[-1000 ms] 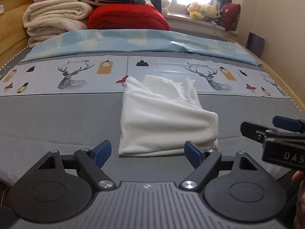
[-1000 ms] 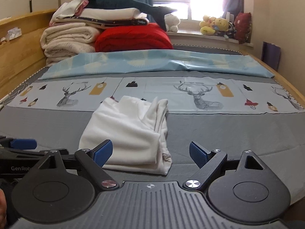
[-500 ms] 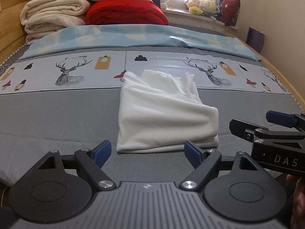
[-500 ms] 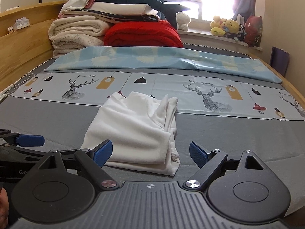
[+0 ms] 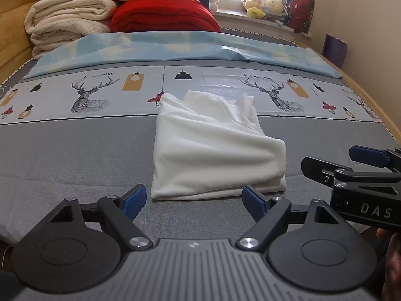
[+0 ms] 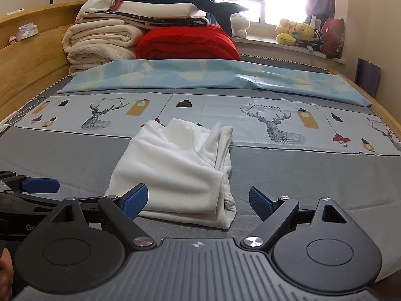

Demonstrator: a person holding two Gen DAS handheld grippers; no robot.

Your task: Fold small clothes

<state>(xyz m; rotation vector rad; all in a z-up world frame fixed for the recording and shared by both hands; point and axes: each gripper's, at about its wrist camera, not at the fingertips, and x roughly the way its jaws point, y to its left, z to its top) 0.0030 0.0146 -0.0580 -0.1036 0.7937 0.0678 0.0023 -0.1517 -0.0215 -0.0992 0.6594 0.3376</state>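
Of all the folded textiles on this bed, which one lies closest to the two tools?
The small white garment, alone on the grey sheet just ahead of both open tools. The cream blankets and red quilt are stacked far back.

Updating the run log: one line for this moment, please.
garment: white garment folded on bed | left gripper: open, empty | right gripper: open, empty

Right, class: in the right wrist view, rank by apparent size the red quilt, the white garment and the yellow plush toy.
1. White garment and red quilt: look alike; the garment lies nearer, so unranked.
2. Yellow plush toy: clearly smallest.
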